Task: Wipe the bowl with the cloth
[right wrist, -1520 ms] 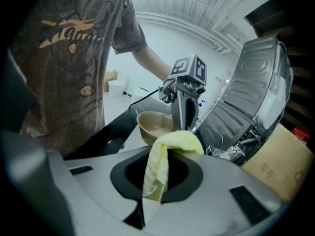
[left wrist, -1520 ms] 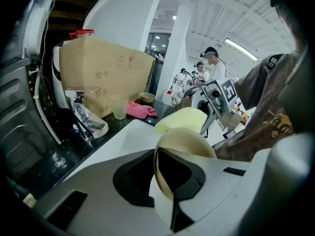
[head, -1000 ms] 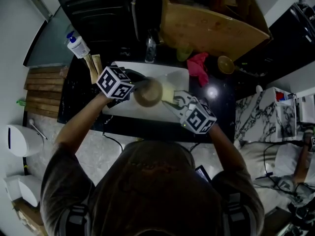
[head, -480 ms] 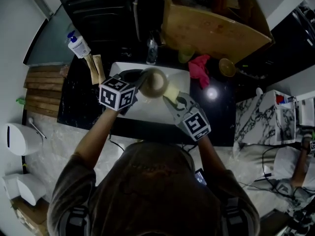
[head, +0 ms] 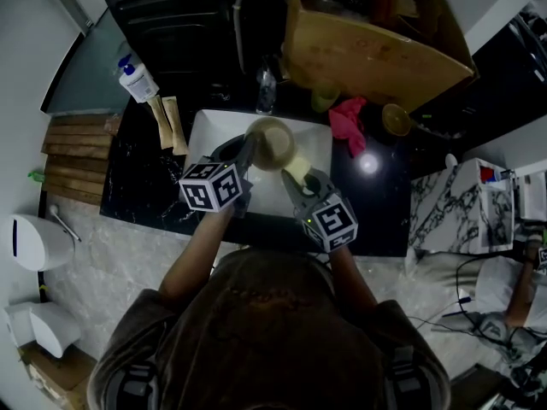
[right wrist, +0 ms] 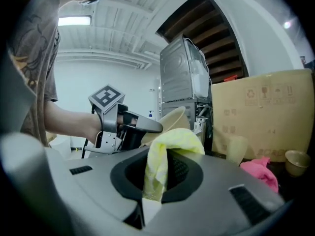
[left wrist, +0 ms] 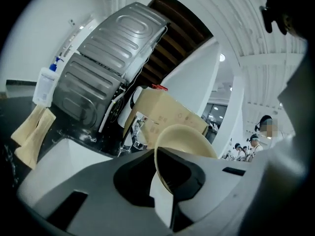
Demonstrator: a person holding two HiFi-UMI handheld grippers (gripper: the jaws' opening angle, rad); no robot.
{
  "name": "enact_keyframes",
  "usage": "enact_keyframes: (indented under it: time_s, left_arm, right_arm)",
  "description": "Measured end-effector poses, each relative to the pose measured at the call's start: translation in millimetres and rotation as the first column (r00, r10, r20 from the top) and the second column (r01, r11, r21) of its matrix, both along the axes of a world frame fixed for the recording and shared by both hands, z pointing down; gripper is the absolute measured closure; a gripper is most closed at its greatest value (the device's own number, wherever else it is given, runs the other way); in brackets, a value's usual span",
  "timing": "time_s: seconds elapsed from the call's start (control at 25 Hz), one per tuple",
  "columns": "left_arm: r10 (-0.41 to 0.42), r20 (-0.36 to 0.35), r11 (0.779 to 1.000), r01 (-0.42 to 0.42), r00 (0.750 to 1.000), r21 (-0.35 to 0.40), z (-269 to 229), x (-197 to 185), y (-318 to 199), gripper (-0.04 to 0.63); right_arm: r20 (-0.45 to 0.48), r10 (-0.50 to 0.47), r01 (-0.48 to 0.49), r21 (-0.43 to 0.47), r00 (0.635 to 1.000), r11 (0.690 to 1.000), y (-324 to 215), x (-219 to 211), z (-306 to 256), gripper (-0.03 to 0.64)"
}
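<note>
The bowl (head: 272, 143), left gripper (head: 246, 154) and right gripper (head: 296, 172) with its yellow cloth (head: 297, 161) are crowding the sink (head: 205, 135) middle. Bare basin is showing along the left and right walls. The faucet (head: 266, 88) is standing just behind the bowl, and the cardboard box (head: 367, 54) is looming behind that. A pink rag (head: 349, 120) and small cup (head: 395, 118) are sitting on the counter (head: 376, 195) to the right. A soap bottle (head: 135, 77) is blocking the back left.

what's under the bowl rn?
White sink basin, with the bowl clamped above it in the left gripper. The basin patch directly beneath is covered by the bowl, so unseen.
</note>
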State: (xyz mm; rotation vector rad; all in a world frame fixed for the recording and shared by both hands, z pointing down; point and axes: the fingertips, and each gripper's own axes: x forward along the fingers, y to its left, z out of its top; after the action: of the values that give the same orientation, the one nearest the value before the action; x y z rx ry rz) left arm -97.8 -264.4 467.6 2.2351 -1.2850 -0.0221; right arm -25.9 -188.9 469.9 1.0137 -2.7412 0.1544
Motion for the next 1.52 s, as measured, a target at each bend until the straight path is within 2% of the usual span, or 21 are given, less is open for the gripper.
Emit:
enact_keyframes:
  time_s: [0.12, 0.44, 0.72, 0.8, 1.0, 1.16, 1.32, 1.52]
  left_arm:
    - [-0.009, -0.04, 1.0, 0.008, 0.999, -0.024, 5.6, -0.5, 3.6, 0.573]
    - [0.003, -0.108, 0.999, -0.006, 0.994, -0.033, 4.7, 11.8, 9.2, 0.574]
    - [-0.013, -0.123, 1.0, 0.01, 0.992, -0.027, 4.1, 8.1, 7.2, 0.572]
    - [-0.032, -0.1, 0.999, 0.031, 0.994, -0.013, 4.1, 0.8, 2.7, 0.572]
    - [-0.071, 0.01, 0.997, 0.07, 0.997, 0.01, 13.0, -21.7, -12.6, 0.572]
    - [-0.095, 0.093, 0.995, 0.094, 0.991, 0.024, 20.1, -33.4, -18.2, 0.572]
    - [-0.076, 0.137, 0.997, 0.072, 0.988, 0.036, 22.6, -30.5, -15.9, 0.572]
    - [-0.005, 0.203, 0.997, -0.011, 0.979, 0.079, 15.5, -8.0, -3.8, 0.572]
  right_arm:
    - [-0.002, -0.023, 0.023, -0.029, 1.0, 0.999, 5.2, -6.7, 7.8, 0.597]
    - [-0.004, -0.088, 0.088, -0.089, 0.996, 0.992, 13.0, -28.3, 25.3, 0.597]
    - [-0.005, -0.119, 0.118, -0.095, 0.993, 0.988, 16.3, -32.8, 25.0, 0.597]
    - [-0.006, -0.143, 0.142, -0.09, 0.99, 0.986, 20.4, -33.8, 20.5, 0.597]
    - [-0.005, -0.229, 0.228, -0.075, 0.973, 0.971, 38.6, -39.5, 0.4, 0.597]
    - [0.018, -0.25, 0.25, -0.058, 0.968, 0.966, 47.8, -45.7, -21.6, 0.597]
    - [0.046, -0.254, 0.256, -0.06, 0.966, 0.965, 48.8, -50.2, -41.2, 0.597]
    - [0.039, -0.221, 0.223, -0.062, 0.974, 0.973, 34.5, -45.0, -40.1, 0.597]
